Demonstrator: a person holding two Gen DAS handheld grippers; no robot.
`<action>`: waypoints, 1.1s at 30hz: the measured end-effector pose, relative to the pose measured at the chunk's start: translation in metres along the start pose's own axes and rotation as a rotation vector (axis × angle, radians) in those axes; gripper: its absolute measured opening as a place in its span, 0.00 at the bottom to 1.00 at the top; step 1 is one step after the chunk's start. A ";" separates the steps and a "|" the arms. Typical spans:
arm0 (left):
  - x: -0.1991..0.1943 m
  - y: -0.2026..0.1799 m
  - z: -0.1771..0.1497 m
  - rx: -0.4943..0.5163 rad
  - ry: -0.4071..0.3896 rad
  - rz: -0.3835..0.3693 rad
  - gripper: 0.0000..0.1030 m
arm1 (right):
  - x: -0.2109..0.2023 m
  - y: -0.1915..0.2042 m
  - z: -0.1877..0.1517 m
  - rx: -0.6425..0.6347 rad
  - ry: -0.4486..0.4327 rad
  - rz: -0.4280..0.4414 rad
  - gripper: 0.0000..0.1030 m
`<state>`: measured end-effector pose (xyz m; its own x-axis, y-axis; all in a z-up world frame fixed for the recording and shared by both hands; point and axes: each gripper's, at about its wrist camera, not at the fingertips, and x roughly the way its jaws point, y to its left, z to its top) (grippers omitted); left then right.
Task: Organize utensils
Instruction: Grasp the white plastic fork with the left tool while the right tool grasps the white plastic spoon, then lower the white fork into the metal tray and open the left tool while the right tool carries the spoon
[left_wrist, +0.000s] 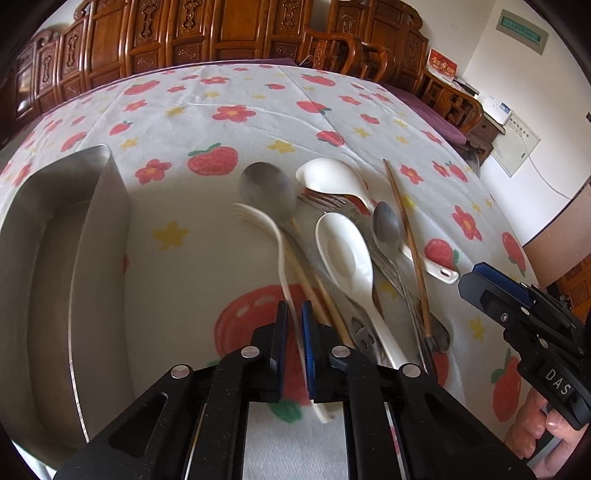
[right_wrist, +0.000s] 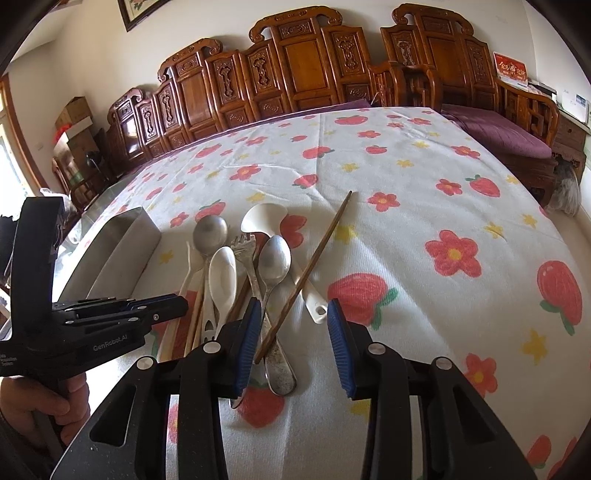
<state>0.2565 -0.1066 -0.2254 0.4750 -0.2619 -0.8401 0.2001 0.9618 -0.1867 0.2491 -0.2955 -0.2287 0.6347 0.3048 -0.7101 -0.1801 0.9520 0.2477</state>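
My left gripper (left_wrist: 294, 332) is shut on a cream plastic fork (left_wrist: 279, 251), blurred and lifted, tines pointing away. A pile of utensils lies on the strawberry tablecloth: a large metal spoon (left_wrist: 267, 190), two white ceramic spoons (left_wrist: 345, 251), a metal fork (left_wrist: 325, 203), a small metal spoon (left_wrist: 386, 225), brown chopsticks (left_wrist: 406, 236). The steel tray (left_wrist: 55, 258) stands to the left. My right gripper (right_wrist: 291, 332) is open just above the pile's handles, with a brown chopstick (right_wrist: 310, 266) and metal spoon (right_wrist: 273, 266) between its fingers.
Carved wooden chairs (right_wrist: 295, 74) line the table's far edge. A purple-cushioned bench (right_wrist: 498, 129) stands at the far right. The tablecloth (right_wrist: 424, 192) stretches right of the pile. The left gripper shows in the right wrist view (right_wrist: 162, 308).
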 end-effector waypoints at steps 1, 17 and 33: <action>-0.004 0.002 -0.002 -0.002 -0.005 0.002 0.03 | 0.000 0.002 0.000 -0.003 0.001 0.005 0.37; -0.063 0.007 -0.033 0.039 -0.087 0.021 0.03 | 0.024 0.046 -0.013 -0.083 0.093 0.127 0.20; -0.102 0.016 -0.039 0.036 -0.142 0.047 0.03 | 0.030 0.065 -0.030 -0.183 0.160 0.030 0.18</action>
<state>0.1773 -0.0617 -0.1625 0.6005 -0.2278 -0.7665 0.2039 0.9705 -0.1287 0.2346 -0.2240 -0.2538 0.5029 0.3199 -0.8030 -0.3396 0.9274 0.1567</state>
